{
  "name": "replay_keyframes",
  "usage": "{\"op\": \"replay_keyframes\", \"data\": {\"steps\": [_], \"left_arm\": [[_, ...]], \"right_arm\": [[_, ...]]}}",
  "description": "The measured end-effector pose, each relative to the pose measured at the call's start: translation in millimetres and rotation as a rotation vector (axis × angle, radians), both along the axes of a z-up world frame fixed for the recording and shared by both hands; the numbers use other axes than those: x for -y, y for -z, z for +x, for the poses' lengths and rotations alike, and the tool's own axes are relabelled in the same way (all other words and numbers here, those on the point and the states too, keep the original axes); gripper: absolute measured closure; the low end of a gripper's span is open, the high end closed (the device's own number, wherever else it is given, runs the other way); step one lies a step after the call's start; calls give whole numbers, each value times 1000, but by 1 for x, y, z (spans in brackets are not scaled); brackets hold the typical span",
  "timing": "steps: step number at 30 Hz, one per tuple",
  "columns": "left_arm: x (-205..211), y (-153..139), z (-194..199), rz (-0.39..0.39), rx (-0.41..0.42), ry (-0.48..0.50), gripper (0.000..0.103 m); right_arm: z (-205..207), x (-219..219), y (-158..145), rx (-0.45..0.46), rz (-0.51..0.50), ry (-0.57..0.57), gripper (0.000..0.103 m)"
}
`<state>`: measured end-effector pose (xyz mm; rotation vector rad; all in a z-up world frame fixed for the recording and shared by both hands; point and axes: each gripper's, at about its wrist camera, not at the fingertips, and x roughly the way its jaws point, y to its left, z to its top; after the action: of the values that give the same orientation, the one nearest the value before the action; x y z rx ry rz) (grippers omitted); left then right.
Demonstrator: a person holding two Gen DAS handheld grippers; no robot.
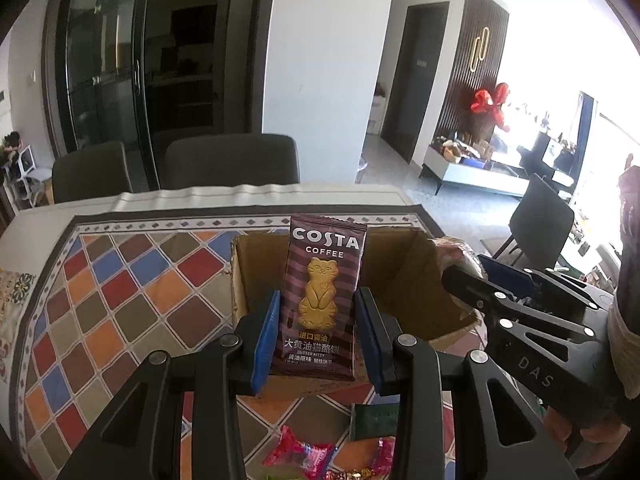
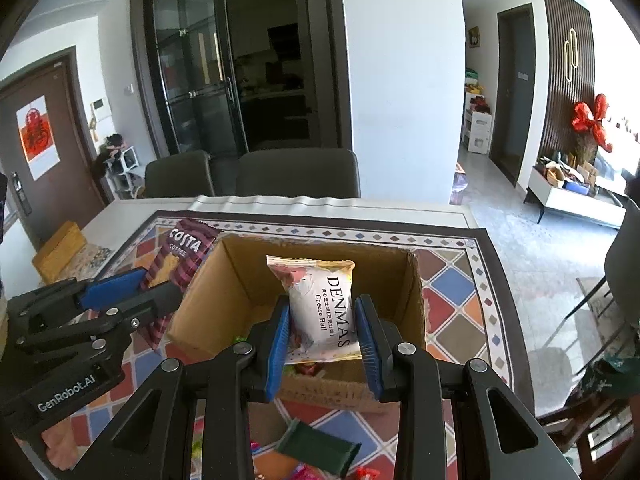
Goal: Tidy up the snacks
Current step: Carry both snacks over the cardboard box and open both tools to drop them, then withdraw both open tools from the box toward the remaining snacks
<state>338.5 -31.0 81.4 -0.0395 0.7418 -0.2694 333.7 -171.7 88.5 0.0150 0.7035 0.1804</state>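
My left gripper (image 1: 316,316) is shut on a purple Costa Coffee biscuit packet (image 1: 322,296) and holds it upright over the near left part of an open cardboard box (image 1: 404,276). My right gripper (image 2: 322,320) is shut on a white Denmas cheese ball packet (image 2: 326,312) and holds it above the same box (image 2: 236,280). The left gripper (image 2: 132,288) with the Costa packet (image 2: 180,256) shows at the left of the right wrist view. The right gripper (image 1: 492,280) shows at the right of the left wrist view.
The box stands on a table with a colourful diamond-pattern cloth (image 1: 120,300). Loose snacks lie in front of the box: a dark green packet (image 2: 320,450), a pink wrapped candy (image 1: 298,454). Two grey chairs (image 1: 232,164) stand behind the table. A brown box (image 2: 60,252) sits at the far left.
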Motion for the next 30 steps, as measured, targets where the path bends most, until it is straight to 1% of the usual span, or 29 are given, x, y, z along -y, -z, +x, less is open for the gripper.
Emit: {"op": "replay_keyframes", "data": {"steps": [6, 9, 10, 11, 13, 15, 20, 25, 30], "left_arm": [[-1, 10, 23, -17, -60, -23, 65], [-2, 11, 29, 7, -70, -48, 59], [-2, 10, 28, 19, -62, -60, 55], [-3, 9, 26, 24, -55, -68, 52], [-5, 8, 21, 30, -54, -77, 51], [-6, 7, 14, 39, -48, -73, 50], [-6, 2, -7, 76, -12, -67, 46], [-8, -7, -31, 86, 30, -63, 43], [-11, -14, -55, 77, 62, -47, 40]], "right_arm": [[17, -1, 8, -31, -47, 19, 69], [26, -1, 12, -46, -63, 31, 68], [28, 0, 13, -50, -71, 38, 65], [30, 0, 14, -56, -77, 45, 57], [30, 1, 15, -66, -83, 53, 52], [25, 1, 15, -60, -93, 52, 52], [10, -1, 11, -36, -75, 27, 52], [-9, -4, 5, -8, -54, -3, 52], [-33, -7, -1, 22, -42, -34, 52]]}}
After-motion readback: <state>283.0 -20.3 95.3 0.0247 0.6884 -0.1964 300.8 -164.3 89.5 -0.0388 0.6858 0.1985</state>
